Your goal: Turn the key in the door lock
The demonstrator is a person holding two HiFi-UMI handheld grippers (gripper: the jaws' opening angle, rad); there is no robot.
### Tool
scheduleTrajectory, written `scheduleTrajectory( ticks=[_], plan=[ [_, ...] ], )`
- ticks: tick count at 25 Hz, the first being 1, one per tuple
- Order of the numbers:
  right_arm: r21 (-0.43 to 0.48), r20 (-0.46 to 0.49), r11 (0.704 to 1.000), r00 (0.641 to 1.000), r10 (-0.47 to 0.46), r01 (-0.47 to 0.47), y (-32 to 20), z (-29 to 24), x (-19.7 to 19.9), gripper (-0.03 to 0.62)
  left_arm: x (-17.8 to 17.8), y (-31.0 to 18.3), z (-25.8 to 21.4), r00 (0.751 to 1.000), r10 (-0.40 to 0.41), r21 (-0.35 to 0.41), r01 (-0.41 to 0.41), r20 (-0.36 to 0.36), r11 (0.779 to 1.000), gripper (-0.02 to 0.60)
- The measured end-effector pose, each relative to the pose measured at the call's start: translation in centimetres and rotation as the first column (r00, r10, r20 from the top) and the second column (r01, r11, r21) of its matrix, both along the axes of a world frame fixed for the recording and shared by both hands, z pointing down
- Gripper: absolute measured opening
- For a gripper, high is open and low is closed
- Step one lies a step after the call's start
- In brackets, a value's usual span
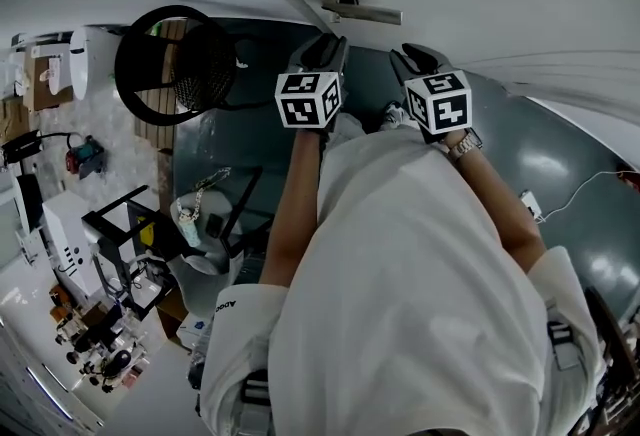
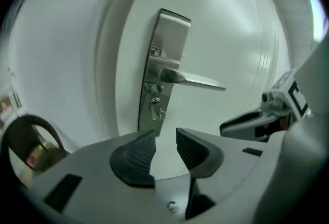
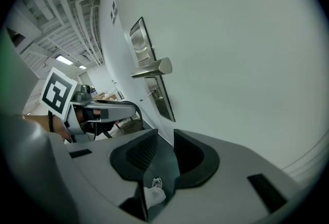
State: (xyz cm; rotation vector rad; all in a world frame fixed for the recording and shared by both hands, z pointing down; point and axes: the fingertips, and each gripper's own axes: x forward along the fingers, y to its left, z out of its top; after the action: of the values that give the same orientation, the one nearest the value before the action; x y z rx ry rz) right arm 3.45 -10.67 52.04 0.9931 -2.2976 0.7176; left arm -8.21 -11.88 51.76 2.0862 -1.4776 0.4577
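Your left gripper and right gripper are released, empty; the key looks tiny and is hidden in the head view.

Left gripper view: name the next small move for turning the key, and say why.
Probably ease the left gripper forward and up until the key sits between its pads, then close. Its jaws stand apart with nothing between them, and the key juts from the lock below the handle, short of the jaws. Whether it was already turned, I cannot tell.
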Motion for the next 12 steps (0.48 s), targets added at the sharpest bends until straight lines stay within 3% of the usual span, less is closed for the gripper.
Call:
scheduleTrajectory(
  ticks=[2,5,8,12],
  plan=[
    [0.002,0.006,1.000,1.000,0.009,-0.009,0.1,-0.1,0.2,0.095,0.2,-0.4,0.0,0.982,0.002,0.032,-0.008,0.190,0.999,0.127],
    [0.006,0.014,1.000,1.000,0.021,-0.021,-0.2,-0.5,0.7,0.095,0.4,-1.8,-0.3,0.913,-0.015,0.063,-0.012,0.409,0.998,0.127],
    [0.001,0.024,0.999,0.999,0.049,-0.049,-0.4,-0.6,1.4,0.095,1.1,-3.2,-0.4,0.852,0.008,0.053,-0.041,0.523,0.998,0.127],
    [-0.003,0.035,0.997,0.996,0.077,-0.077,-0.3,-0.5,1.9,0.095,0.8,-4.1,-0.1,0.739,0.006,0.046,-0.051,0.673,0.998,0.127]
  ],
)
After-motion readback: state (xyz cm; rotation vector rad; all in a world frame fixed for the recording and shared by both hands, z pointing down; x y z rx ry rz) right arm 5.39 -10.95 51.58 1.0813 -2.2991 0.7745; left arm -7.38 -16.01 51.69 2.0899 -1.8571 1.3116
